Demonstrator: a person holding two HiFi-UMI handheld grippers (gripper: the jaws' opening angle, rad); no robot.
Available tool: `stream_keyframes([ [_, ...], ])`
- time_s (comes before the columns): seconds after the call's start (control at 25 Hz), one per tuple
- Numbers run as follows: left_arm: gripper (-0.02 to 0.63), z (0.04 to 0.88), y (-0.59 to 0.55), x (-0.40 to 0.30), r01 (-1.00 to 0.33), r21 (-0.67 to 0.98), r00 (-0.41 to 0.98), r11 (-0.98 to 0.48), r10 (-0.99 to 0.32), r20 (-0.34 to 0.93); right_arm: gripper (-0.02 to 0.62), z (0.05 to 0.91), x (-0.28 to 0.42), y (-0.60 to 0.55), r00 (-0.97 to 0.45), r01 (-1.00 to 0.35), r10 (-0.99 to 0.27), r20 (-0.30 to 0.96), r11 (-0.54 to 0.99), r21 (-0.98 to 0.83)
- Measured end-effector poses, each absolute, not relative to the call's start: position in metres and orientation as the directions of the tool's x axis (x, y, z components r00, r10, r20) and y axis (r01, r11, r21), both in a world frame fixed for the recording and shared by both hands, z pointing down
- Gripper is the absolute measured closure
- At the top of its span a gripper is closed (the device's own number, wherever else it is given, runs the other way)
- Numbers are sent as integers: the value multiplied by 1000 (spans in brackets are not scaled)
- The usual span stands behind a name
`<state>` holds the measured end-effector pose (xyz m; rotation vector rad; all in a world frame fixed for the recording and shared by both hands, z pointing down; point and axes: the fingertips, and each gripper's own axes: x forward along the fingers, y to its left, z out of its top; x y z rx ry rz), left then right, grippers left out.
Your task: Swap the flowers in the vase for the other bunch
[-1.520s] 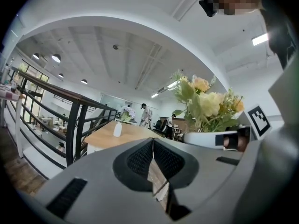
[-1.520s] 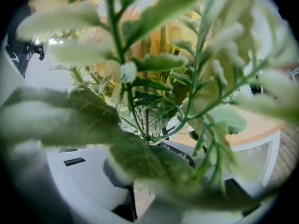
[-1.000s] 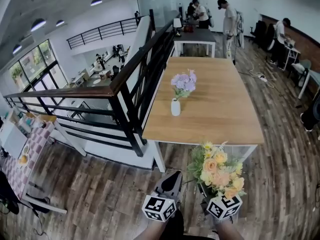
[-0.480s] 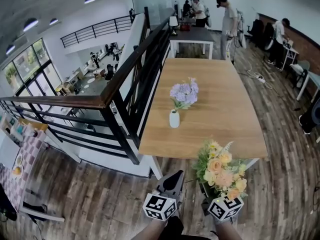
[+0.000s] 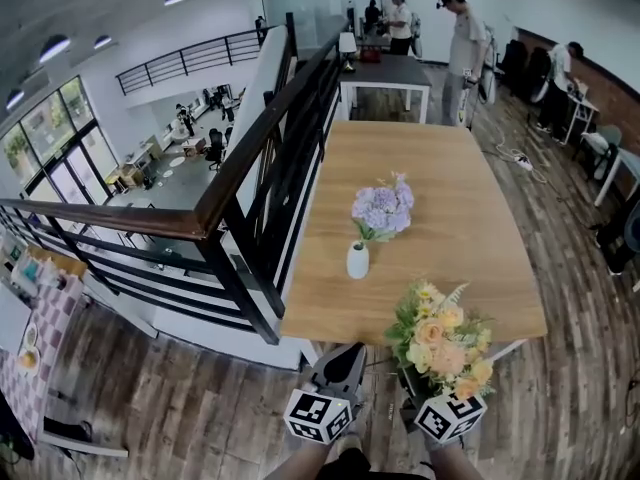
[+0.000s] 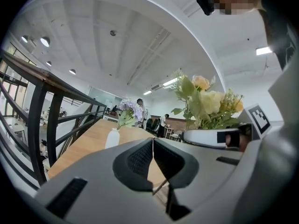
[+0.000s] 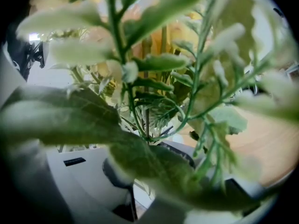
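A white vase (image 5: 357, 260) holding purple flowers (image 5: 383, 208) stands on the near half of the wooden table (image 5: 470, 218). My right gripper (image 5: 415, 388) is shut on the stems of a yellow and peach bunch (image 5: 440, 340), held upright at the table's near edge. Leaves and stems (image 7: 145, 111) fill the right gripper view and hide the jaws. My left gripper (image 5: 345, 363) hangs beside it, shut and empty, just short of the table. In the left gripper view the closed jaws (image 6: 153, 155) point at the vase (image 6: 112, 138), with the held bunch (image 6: 205, 101) to the right.
A black railing (image 5: 250, 158) runs along the table's left side, with a drop to a lower floor beyond it. A darker table (image 5: 390, 73) and standing people (image 5: 462, 38) are at the far end. Chairs and desks line the right wall.
Both grippers have moved forward together towards the table's near edge, so the table and vase look closer. The yellow bunch stays in the right gripper.
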<state>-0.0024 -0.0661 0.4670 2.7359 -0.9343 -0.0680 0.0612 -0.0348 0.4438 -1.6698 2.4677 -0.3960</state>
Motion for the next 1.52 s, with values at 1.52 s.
stream_keyframes([
  [1.52,592,482,-180,32,-579,290,799,-762,-602,14,540,447,95,-135,-375,-883,-927,21,350,-314],
])
